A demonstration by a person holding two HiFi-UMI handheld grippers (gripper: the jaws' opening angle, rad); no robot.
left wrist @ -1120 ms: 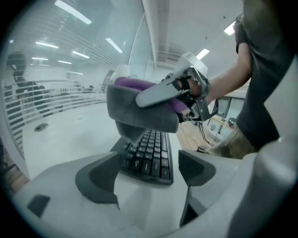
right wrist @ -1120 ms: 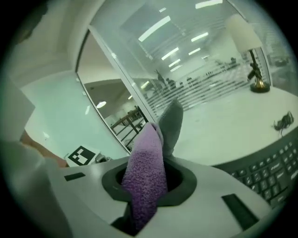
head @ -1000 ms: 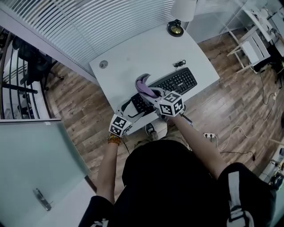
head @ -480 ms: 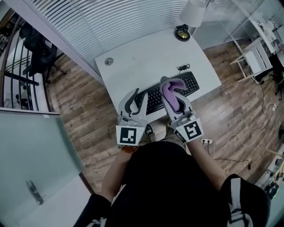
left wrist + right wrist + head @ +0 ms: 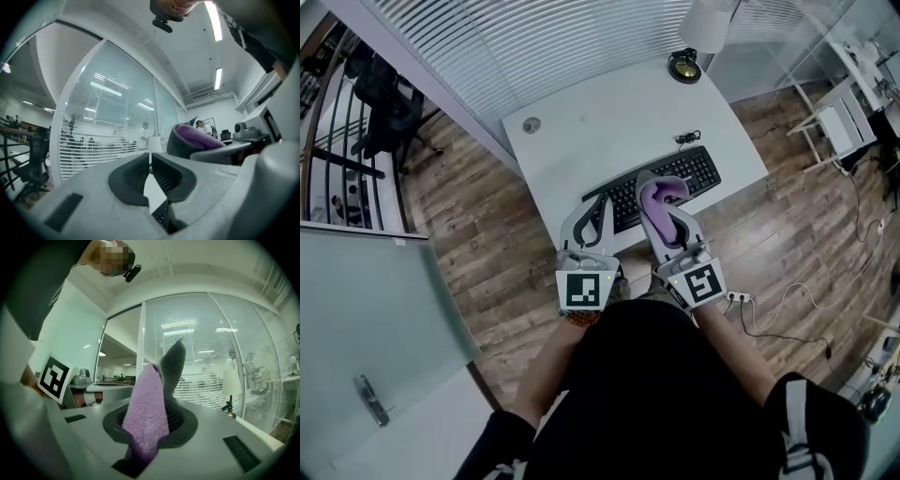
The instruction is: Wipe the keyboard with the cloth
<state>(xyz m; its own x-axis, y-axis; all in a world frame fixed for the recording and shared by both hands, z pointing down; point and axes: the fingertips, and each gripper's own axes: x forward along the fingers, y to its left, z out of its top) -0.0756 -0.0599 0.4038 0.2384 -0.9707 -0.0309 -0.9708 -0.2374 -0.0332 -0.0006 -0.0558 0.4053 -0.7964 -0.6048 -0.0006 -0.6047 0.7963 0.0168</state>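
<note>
Our right claw [image 5: 666, 204] pinches the cloth [image 5: 146, 418]; our left claw [image 5: 598, 214], jaws just closed, holds nothing. The keyboard [image 5: 694, 170] lies below and ahead of both. We should lower the cloth flat and sweep lightly along the rows.

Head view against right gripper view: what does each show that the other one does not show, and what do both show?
Only the head view: the keyboard lying on the white desk. Only the right gripper view: the ribbed pad beside the purple cloth, seen close. Both: the right gripper with its jaws shut on that cloth, and the lamp.
</note>
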